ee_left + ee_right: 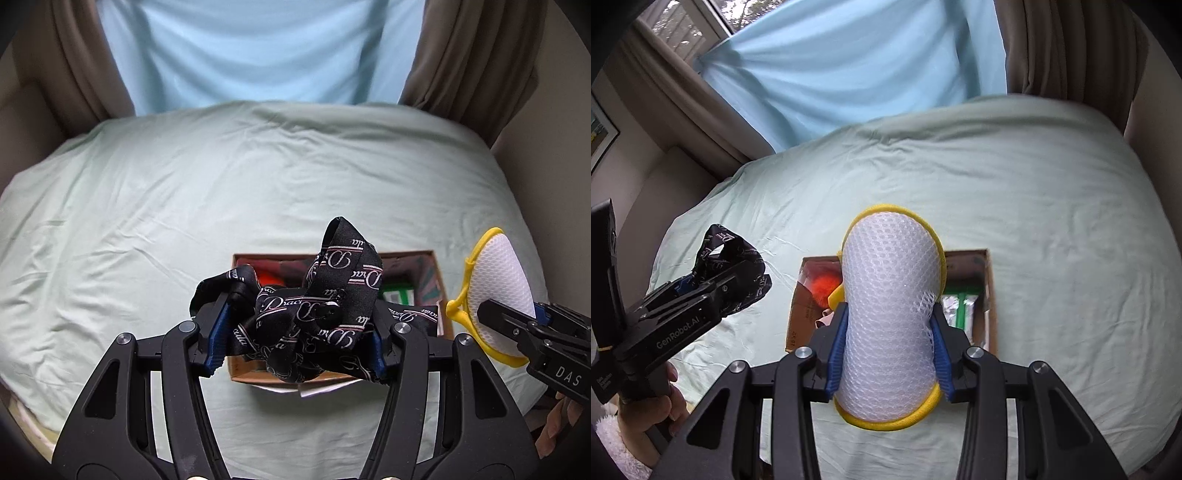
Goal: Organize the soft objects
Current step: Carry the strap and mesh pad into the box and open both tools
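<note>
My left gripper is shut on a bunched black printed ribbon and holds it just above an open cardboard box on the bed. The ribbon also shows at the left of the right wrist view. My right gripper is shut on a white mesh pouch with yellow trim, held above the same box. In the left wrist view the pouch hangs to the right of the box. Inside the box lie an orange fluffy thing and green-and-silver packets.
The box sits on a pale green bed sheet that spreads wide on all sides. A light blue curtain and brown drapes hang behind the bed. A person's hand holds the left gripper's handle.
</note>
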`<state>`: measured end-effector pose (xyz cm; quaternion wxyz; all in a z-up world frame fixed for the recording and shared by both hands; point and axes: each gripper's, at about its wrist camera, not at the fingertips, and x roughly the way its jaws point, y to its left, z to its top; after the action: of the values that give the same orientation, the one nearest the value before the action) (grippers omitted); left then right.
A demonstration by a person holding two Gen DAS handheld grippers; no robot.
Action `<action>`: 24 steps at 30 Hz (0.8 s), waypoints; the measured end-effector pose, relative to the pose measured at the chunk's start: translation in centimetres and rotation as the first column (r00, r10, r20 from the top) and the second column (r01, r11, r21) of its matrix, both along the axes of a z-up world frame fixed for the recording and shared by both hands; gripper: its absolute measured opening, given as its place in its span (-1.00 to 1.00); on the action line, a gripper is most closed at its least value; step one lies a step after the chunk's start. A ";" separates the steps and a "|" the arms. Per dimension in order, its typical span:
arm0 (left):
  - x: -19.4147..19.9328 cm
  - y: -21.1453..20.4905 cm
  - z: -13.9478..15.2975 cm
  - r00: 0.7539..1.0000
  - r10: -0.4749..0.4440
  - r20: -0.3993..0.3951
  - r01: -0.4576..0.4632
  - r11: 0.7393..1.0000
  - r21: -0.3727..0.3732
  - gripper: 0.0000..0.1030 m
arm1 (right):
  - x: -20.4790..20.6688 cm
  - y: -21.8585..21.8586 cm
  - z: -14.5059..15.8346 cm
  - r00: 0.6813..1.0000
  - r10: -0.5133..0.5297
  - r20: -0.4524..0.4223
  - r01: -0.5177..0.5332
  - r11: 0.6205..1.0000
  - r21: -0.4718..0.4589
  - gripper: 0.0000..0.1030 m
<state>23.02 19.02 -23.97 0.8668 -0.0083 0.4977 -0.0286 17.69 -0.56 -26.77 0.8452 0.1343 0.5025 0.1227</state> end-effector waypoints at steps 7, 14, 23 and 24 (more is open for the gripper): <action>3.7 0.3 -5.4 0.994 -0.008 -0.110 0.009 1.000 0.003 0.07 | 3.2 1.3 -4.8 0.993 -0.023 -0.118 0.022 1.000 -0.010 -0.24; 8.1 -0.4 -12.1 0.965 -0.015 -0.261 0.017 1.000 0.007 0.07 | 5.3 1.7 -10.0 0.975 -0.016 -0.221 0.004 0.999 -0.053 -0.17; 10.6 -1.8 -14.6 0.949 -0.076 -0.307 0.088 0.996 0.023 0.43 | 6.6 3.1 -13.3 0.963 0.070 -0.259 -0.107 0.986 -0.130 0.09; 10.6 -2.0 -14.5 0.947 -0.087 -0.310 0.096 0.995 0.014 0.55 | 6.6 3.1 -13.5 0.964 0.079 -0.255 -0.116 0.984 -0.133 0.16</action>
<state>33.64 17.01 -38.45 0.7760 0.0227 0.6274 -0.0599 24.30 2.58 -40.29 0.7760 0.0610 0.6182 0.1093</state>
